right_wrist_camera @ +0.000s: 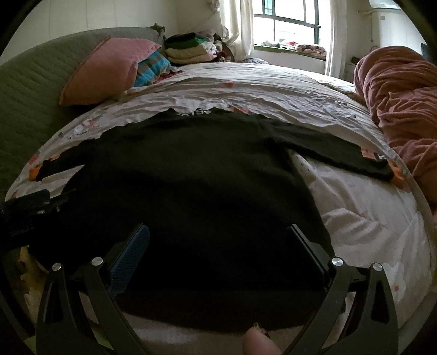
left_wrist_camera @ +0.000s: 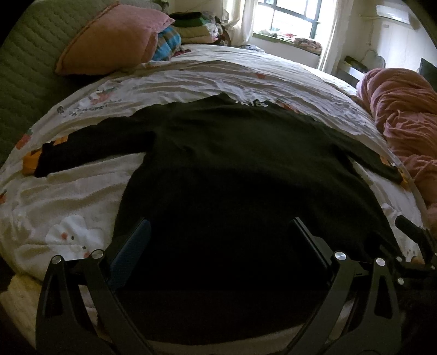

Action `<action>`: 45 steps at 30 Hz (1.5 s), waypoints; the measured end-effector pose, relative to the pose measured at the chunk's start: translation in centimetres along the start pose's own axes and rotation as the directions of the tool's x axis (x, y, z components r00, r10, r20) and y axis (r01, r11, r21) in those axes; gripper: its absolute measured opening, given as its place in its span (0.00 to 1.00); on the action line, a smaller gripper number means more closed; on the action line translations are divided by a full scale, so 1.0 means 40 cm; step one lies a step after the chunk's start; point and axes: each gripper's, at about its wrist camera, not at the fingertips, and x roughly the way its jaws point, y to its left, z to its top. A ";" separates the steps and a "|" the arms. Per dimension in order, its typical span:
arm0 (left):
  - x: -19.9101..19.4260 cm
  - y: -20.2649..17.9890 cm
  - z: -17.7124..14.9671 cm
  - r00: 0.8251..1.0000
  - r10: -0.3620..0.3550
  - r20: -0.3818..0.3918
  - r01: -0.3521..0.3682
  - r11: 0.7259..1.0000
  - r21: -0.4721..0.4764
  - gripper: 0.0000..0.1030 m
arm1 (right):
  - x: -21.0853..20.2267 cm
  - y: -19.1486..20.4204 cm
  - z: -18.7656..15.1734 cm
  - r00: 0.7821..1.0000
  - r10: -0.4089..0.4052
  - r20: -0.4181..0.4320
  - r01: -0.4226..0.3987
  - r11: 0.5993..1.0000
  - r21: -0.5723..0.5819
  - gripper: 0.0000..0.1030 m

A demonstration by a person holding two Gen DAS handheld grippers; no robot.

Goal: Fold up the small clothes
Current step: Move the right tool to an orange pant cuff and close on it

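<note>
A black long-sleeved top [left_wrist_camera: 232,163] lies flat on the bed with both sleeves spread sideways and its white-lettered collar at the far end. My left gripper [left_wrist_camera: 221,234] is open, its jaws wide apart over the left part of the hem. My right gripper [right_wrist_camera: 218,240] is also open, over the right part of the hem of the same top [right_wrist_camera: 191,169]. Each gripper shows at the edge of the other's view: the right gripper [left_wrist_camera: 415,232] and the left gripper [right_wrist_camera: 27,202]. A person's fingertip [right_wrist_camera: 259,341] shows at the bottom of the right wrist view.
The bed has a wrinkled white printed sheet [left_wrist_camera: 68,196]. A pink pillow [left_wrist_camera: 114,41] and a stack of folded clothes [left_wrist_camera: 196,27] sit at the far left by a green quilted headboard [left_wrist_camera: 27,68]. A bunched pink blanket [left_wrist_camera: 404,114] lies along the right side. A window [left_wrist_camera: 292,16] is behind.
</note>
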 end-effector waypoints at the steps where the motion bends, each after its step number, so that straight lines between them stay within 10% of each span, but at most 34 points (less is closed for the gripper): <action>1: 0.003 0.002 0.006 1.000 0.002 -0.001 -0.002 1.000 -0.004 0.91 | 0.003 -0.001 0.005 1.000 0.003 0.002 -0.003 1.000 0.003 0.96; 25: 0.073 0.012 0.178 1.000 -0.001 -0.001 0.001 0.999 -0.039 0.91 | 0.094 -0.060 0.207 0.998 0.044 0.052 -0.048 0.996 0.069 0.96; 45: 0.183 -0.052 0.279 0.999 -0.015 -0.047 0.013 0.999 -0.036 0.91 | 0.174 -0.281 0.291 0.994 -0.102 0.049 0.088 0.967 0.241 0.96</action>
